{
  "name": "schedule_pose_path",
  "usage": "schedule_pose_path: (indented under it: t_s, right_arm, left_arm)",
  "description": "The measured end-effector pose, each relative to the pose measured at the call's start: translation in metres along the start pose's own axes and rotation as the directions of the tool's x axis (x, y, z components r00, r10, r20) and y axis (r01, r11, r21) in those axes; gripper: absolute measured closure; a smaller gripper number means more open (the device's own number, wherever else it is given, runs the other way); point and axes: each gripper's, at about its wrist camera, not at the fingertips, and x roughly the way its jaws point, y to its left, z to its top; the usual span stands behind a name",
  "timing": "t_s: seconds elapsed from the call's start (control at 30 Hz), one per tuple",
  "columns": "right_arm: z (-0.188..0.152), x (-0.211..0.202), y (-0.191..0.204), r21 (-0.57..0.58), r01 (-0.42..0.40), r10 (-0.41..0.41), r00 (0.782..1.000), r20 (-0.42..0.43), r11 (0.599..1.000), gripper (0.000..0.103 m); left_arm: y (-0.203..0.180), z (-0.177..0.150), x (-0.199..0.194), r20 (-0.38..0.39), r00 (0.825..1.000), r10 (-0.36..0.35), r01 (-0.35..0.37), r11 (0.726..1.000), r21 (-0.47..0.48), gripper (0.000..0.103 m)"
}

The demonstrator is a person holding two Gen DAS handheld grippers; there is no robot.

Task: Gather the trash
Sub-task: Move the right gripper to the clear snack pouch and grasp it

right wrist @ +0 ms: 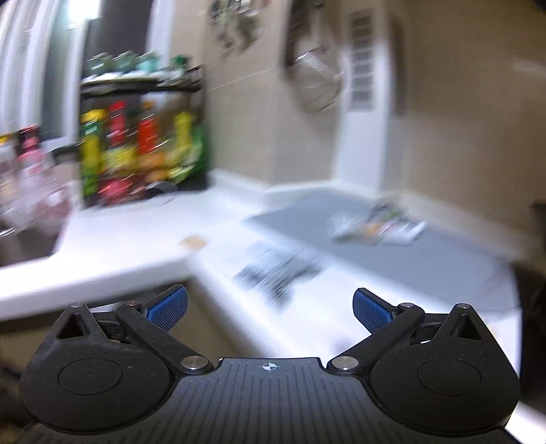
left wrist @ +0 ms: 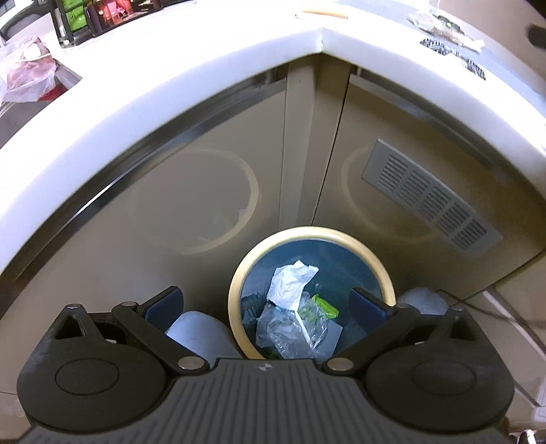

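Spread wide and holding nothing, the left gripper (left wrist: 268,304) hangs over one round trash bin (left wrist: 312,293) at 6 o'clock, tucked into the inside corner of two beige cabinet fronts. Its yellowish rim sits close to both panels, leaving free space only above. Inside lie one crumpled white paper (left wrist: 290,281), one clear plastic bag (left wrist: 293,329) and one green wrapper (left wrist: 322,305). One grey vent grille (left wrist: 431,203) is at 3 o'clock. The white countertop edge (left wrist: 204,65) arcs overhead; more litter (left wrist: 443,25) rests on it at 1 o'clock.

From the right wrist, heavily blurred, the right gripper (right wrist: 269,307) is likewise wide apart and empty above the countertop (right wrist: 143,218). One black-patterned wrapper (right wrist: 279,273) lies at 12 o'clock, a scrap pile (right wrist: 375,223) at 2 o'clock on a grey mat (right wrist: 443,252). One bottle rack (right wrist: 140,143) stands at 10 o'clock.
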Motion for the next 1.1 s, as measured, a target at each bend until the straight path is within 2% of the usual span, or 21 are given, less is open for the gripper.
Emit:
schedule_pose_path:
  t_s: [0.13,0.23,0.3,0.37,0.5,0.6,0.63,0.7,0.8,0.83,0.93,0.97,1.0,1.07,1.1]
  right_arm:
    - [0.031,0.06,-0.052,0.205,0.089,-0.083,0.996,-0.037,0.975,0.0]
    - [0.045,0.112,-0.087,0.396,0.145,-0.124,0.989,-0.078,0.907,0.0]
    - [0.052,0.146,-0.104,0.48,0.187,-0.162,0.982,-0.094,0.857,0.0]
    - [0.059,0.181,-0.112,0.515,0.245,-0.211,0.969,-0.125,0.821,0.0]
    - [0.07,0.252,-0.124,0.562,0.32,-0.228,0.946,-0.228,0.763,0.0]
    - [0.074,0.295,-0.132,0.621,0.419,-0.257,0.906,-0.337,0.663,0.0]
    - [0.074,0.306,-0.132,0.629,0.431,-0.246,0.899,-0.364,0.647,0.0]
    - [0.076,0.332,-0.129,0.595,0.477,-0.247,0.869,-0.428,0.647,0.0]
    - [0.081,0.359,-0.107,0.419,0.551,-0.34,0.81,-0.478,0.722,0.0]
    - [0.081,0.365,-0.099,0.358,0.559,-0.368,0.798,-0.477,0.748,0.0]
    - [0.073,0.362,-0.092,0.322,0.535,-0.368,0.811,-0.456,0.781,0.003]
    - [0.071,0.358,-0.089,0.303,0.535,-0.38,0.812,-0.442,0.789,0.012]
    - [0.07,0.35,-0.089,0.307,0.521,-0.377,0.825,-0.422,0.797,0.034]
    - [0.067,0.336,-0.091,0.318,0.485,-0.342,0.844,-0.413,0.815,0.044]
    - [0.066,0.33,-0.093,0.319,0.466,-0.324,0.854,-0.407,0.826,0.065]
  left_arm:
    - [0.002,0.004,-0.005,0.01,1.0,-0.015,0.015,1.0,-0.017,0.0]
    - [0.003,0.008,-0.006,0.007,1.0,-0.021,0.021,1.0,-0.021,0.0]
    - [0.004,0.01,-0.005,0.005,1.0,-0.021,0.021,0.999,-0.027,0.0]
    - [0.005,0.011,-0.003,-0.003,1.0,-0.021,0.021,0.999,-0.033,0.0]
    - [0.007,0.011,-0.001,-0.002,1.0,-0.006,0.006,1.0,-0.027,0.0]
    - [0.011,0.011,0.001,0.0,1.0,0.012,-0.012,0.999,-0.03,0.0]
    - [0.013,0.012,0.002,-0.001,1.0,0.015,-0.015,0.999,-0.034,0.0]
    - [0.014,0.012,0.005,-0.004,1.0,0.022,-0.022,0.999,-0.034,0.0]
    - [0.015,0.013,0.008,-0.005,1.0,0.026,-0.026,0.999,-0.025,0.0]
    - [0.015,0.014,0.009,-0.005,1.0,0.025,-0.025,0.999,-0.022,0.0]
    - [0.014,0.016,0.009,0.0,1.0,0.015,-0.015,1.0,-0.018,0.0]
    - [0.014,0.017,0.008,0.002,1.0,0.011,-0.011,1.0,-0.017,0.0]
    - [0.013,0.018,0.007,0.006,1.0,0.007,-0.006,1.0,-0.016,0.0]
    - [0.01,0.019,0.003,0.019,1.0,0.001,-0.001,1.0,-0.009,0.0]
    - [0.009,0.02,0.001,0.028,1.0,0.0,0.0,1.0,-0.005,0.0]
